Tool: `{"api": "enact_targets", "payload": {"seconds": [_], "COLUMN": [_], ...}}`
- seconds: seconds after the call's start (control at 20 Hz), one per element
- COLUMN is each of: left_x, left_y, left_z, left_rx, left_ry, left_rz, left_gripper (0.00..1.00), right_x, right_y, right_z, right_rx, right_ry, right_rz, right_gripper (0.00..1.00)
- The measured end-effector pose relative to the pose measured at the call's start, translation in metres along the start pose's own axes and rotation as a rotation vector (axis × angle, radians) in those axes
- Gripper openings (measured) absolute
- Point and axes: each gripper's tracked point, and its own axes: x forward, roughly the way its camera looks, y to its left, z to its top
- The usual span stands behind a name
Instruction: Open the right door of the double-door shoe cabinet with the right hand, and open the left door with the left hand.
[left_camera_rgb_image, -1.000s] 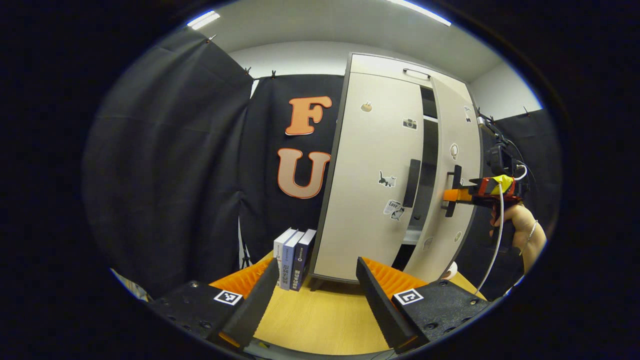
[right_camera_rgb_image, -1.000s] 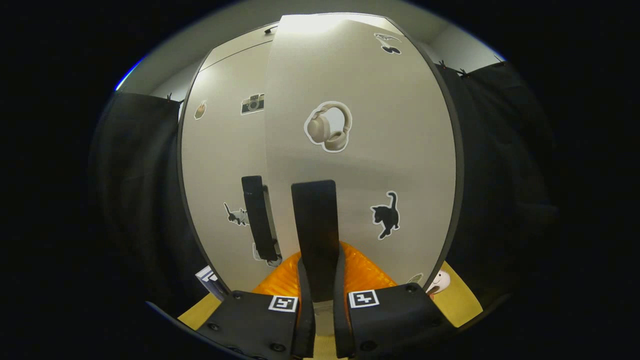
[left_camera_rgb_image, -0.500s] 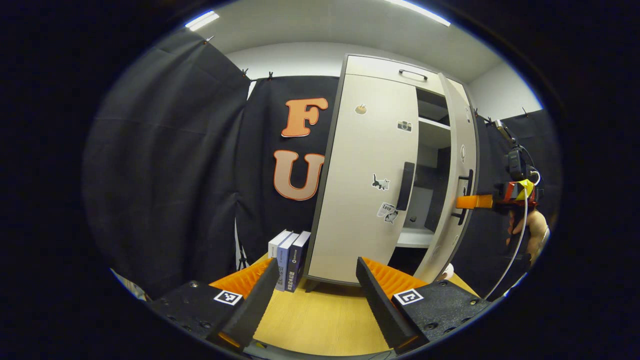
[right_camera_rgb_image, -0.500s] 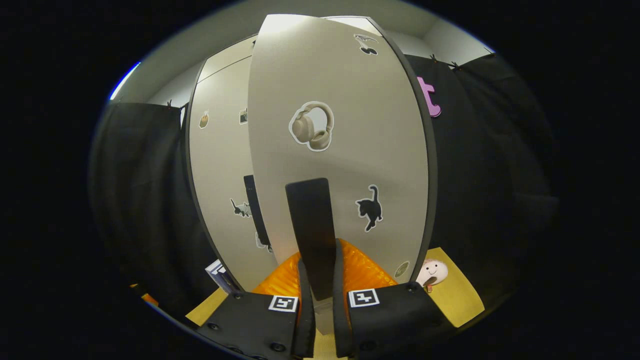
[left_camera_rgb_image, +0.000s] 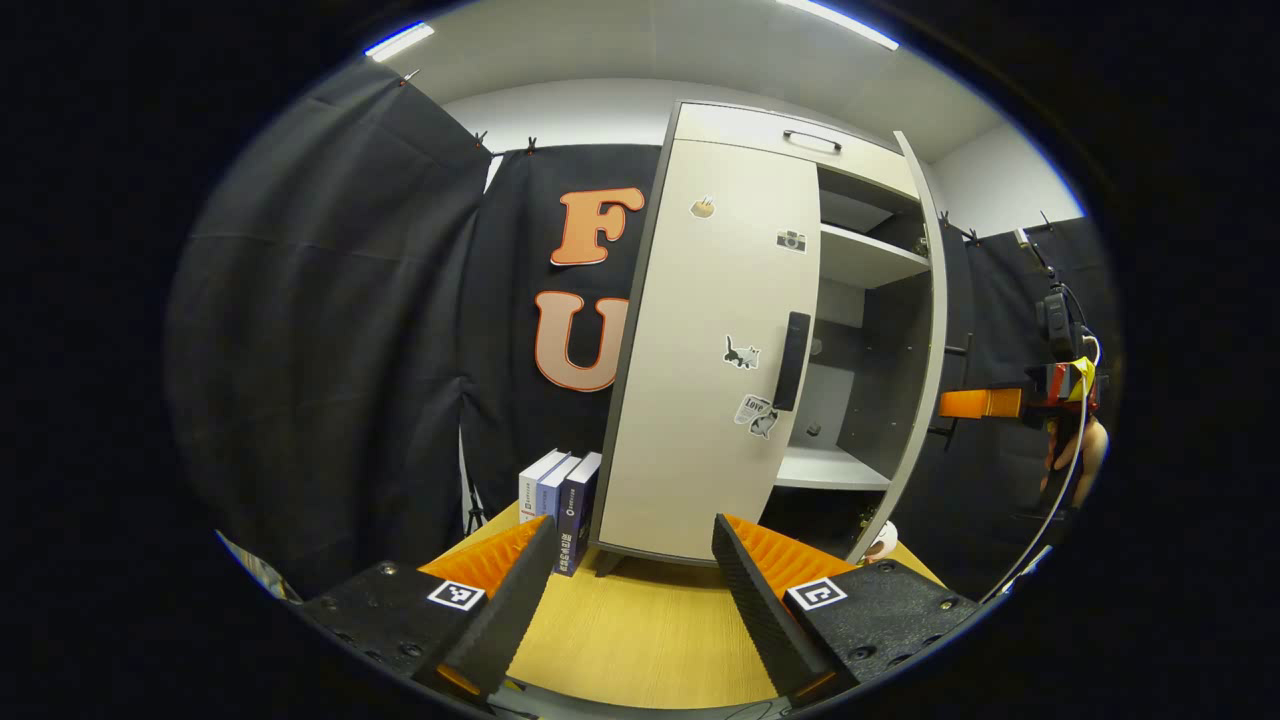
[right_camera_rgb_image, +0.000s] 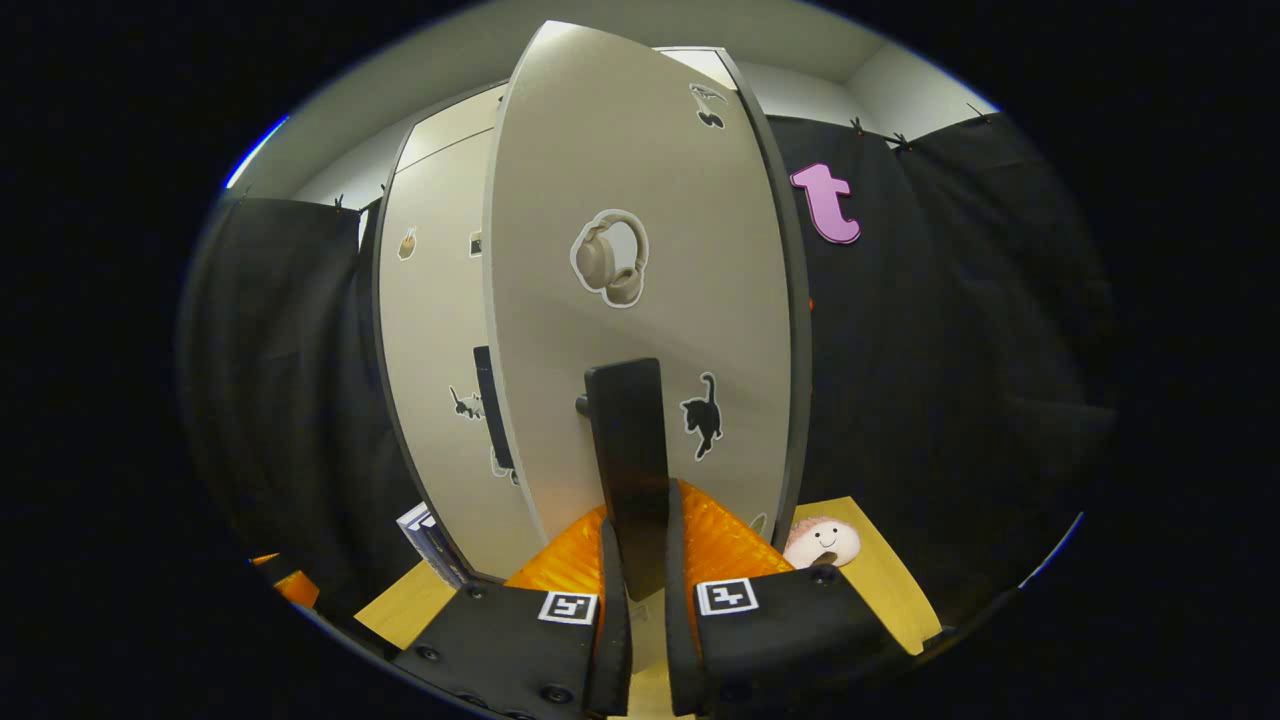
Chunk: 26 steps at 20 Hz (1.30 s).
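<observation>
The beige shoe cabinet stands on the wooden table (left_camera_rgb_image: 640, 630). Its left door (left_camera_rgb_image: 700, 350) is closed, and that door's black handle (left_camera_rgb_image: 795, 360) is free. My left gripper (left_camera_rgb_image: 635, 590) hangs open low in front of that door, well short of it. The right door (left_camera_rgb_image: 930, 340) stands wide open, seen edge-on, baring two shelves (left_camera_rgb_image: 830, 468). In the right gripper view the right door (right_camera_rgb_image: 640, 250) faces me, and my right gripper (right_camera_rgb_image: 640, 530) is shut on its black handle (right_camera_rgb_image: 628, 430). In the left gripper view, the right gripper (left_camera_rgb_image: 950, 403) and a hand (left_camera_rgb_image: 1075, 450) are beyond the open door.
Three books (left_camera_rgb_image: 558, 500) stand upright against the cabinet's left side. A small plush toy (right_camera_rgb_image: 822, 543) lies on the table (right_camera_rgb_image: 880, 570) by the foot of the right door. Black cloth walls close in behind and on both sides.
The right door has swung from a narrow gap to wide open, with my right gripper shut on its handle throughout. My left gripper has stayed open and barely shifted.
</observation>
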Motion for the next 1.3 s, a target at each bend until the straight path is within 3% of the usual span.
{"api": "enact_targets", "payload": {"seconds": [0.25,0.3,0.8,0.85,0.95,1.3], "left_x": [-0.001,0.000,0.000,-0.001,-0.001,-0.003], "left_y": [-0.018,-0.021,-0.054,-0.057,-0.064,-0.102], "left_z": [-0.007,-0.008,-0.015,-0.015,-0.015,-0.016], "left_rx": [0.005,0.001,0.002,0.002,0.007,0.024], "left_ry": [0.011,0.013,0.023,0.022,0.018,0.020], "left_rz": [-0.009,-0.010,-0.033,-0.035,-0.040,-0.082], "left_gripper": [0.95,0.95,0.95,0.95,0.95,0.92], "right_x": [-0.004,-0.006,-0.011,-0.012,-0.013,-0.016], "right_y": [-0.013,-0.013,-0.043,-0.046,-0.054,-0.054], "right_z": [0.002,0.003,0.004,0.006,0.007,0.006], "right_rx": [-0.023,-0.017,-0.018,-0.015,-0.017,-0.002], "right_ry": [-0.007,-0.006,-0.020,-0.028,-0.028,-0.032], "right_rz": [-0.032,-0.032,-0.124,-0.148,-0.172,-0.139], "right_gripper": [0.23,0.17,0.16,0.08,0.08,0.08]}}
